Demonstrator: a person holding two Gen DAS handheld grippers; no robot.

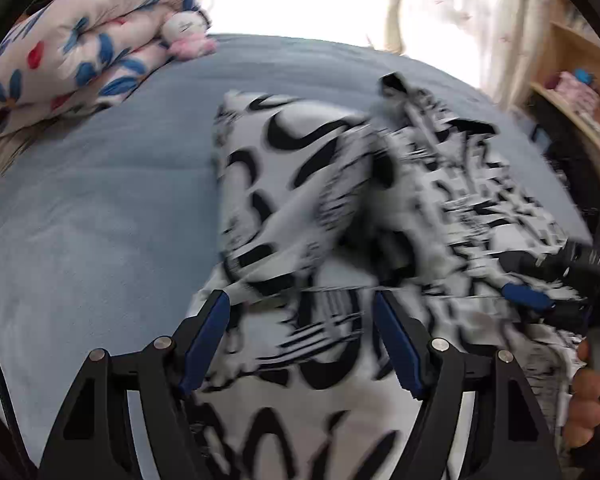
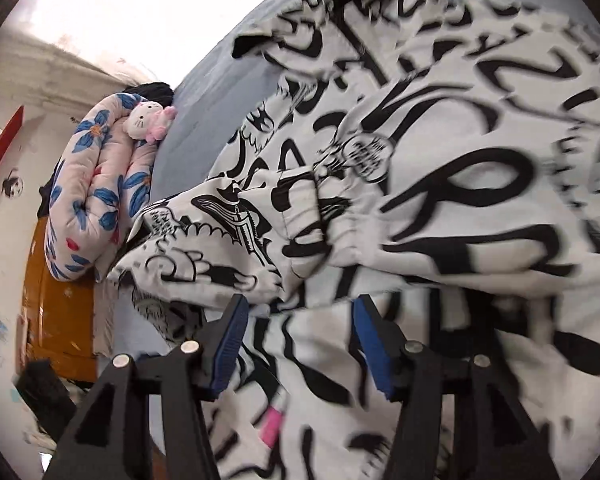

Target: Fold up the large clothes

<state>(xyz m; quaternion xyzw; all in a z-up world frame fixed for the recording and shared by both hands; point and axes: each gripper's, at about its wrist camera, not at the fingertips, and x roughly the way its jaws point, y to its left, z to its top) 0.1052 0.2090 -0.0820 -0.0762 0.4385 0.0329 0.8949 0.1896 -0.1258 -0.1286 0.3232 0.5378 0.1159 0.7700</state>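
Note:
A large white garment with black graffiti print lies crumpled on a blue bed. It fills most of the right wrist view. My left gripper is open, its blue pads spread just above the garment's near part. My right gripper is open over the cloth, with nothing between its pads. The right gripper also shows at the right edge of the left wrist view, low on the garment, held by a hand. A pink tag shows on the cloth below it. The views are motion-blurred.
A folded floral quilt with a small plush toy lies at the bed's far left corner. A bright window with curtains is behind the bed. A wooden shelf stands at the right. An orange wooden cabinet stands beside the bed.

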